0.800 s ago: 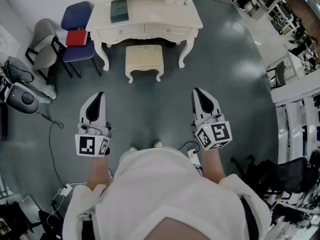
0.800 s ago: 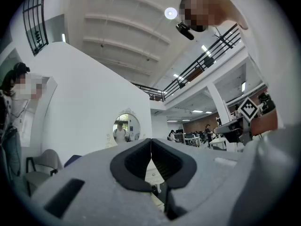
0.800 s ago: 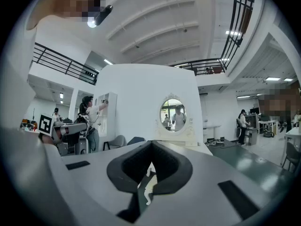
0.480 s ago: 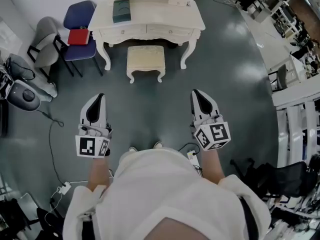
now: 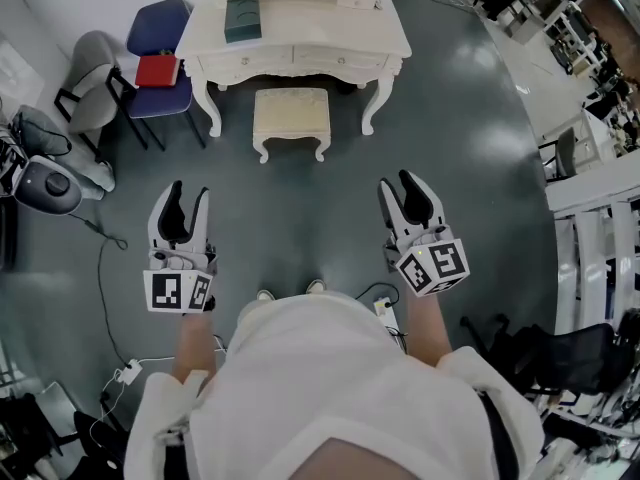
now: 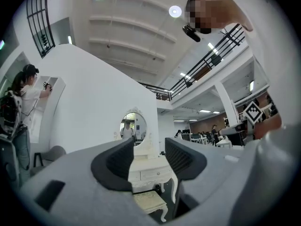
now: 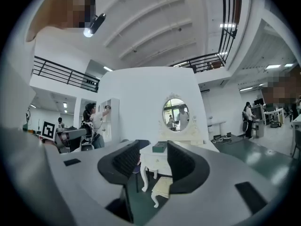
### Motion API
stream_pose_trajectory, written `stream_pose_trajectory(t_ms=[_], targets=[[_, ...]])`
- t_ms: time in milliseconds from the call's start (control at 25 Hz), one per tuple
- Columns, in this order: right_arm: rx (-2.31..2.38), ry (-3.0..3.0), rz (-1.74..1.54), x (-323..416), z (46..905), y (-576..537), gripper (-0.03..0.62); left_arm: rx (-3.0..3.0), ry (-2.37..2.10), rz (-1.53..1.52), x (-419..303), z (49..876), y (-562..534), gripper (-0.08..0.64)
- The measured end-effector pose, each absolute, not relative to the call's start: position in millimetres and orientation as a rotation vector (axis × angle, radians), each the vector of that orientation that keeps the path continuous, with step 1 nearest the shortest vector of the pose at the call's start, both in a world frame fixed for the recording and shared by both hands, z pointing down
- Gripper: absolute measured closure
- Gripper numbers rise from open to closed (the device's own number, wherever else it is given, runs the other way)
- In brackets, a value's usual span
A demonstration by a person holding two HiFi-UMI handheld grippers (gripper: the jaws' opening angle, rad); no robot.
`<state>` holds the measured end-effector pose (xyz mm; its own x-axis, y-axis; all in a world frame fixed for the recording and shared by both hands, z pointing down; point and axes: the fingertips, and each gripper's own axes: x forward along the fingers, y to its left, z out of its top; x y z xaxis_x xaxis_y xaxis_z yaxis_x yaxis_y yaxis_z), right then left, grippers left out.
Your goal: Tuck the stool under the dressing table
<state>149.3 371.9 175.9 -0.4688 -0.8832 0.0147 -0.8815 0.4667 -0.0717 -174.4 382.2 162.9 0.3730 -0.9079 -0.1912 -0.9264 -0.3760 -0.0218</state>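
In right gripper view: mirror (image 7: 175,112) | head view: stool (image 5: 290,116) before dressing table (image 5: 320,34)

No words, brands or numbers are legible anywhere; the left tool (image 5: 188,196) and right tool (image 5: 398,186) carry only patterned square markers (image 5: 174,291).

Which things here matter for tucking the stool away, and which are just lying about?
Part of the job: stool, dressing table, left gripper and right gripper, both open and empty.
Just lying about: blue chair, red item on it, grey chair, green box on the table.
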Motion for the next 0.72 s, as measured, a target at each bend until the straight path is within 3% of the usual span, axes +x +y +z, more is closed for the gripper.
stream_pose_trajectory(t_ms=[160, 240, 720], targets=[[-1.682, 2.641, -0.047, 176.1, 165.8, 360.7, 0.251, -2.438, 1.72, 0.235, -178.1, 157.8, 377.2, 0.149], [-1.73, 2.594, -0.054, 195.4, 166.7, 358.5, 0.178, -2.417, 1.744, 0.223, -177.0, 159.8, 375.1, 0.104], [-1.73, 2.649, -0.126, 217.6, 204.0, 345.9, 0.17, -2.417, 1.809, 0.133, -150.9, 184.5, 379.7, 0.094]])
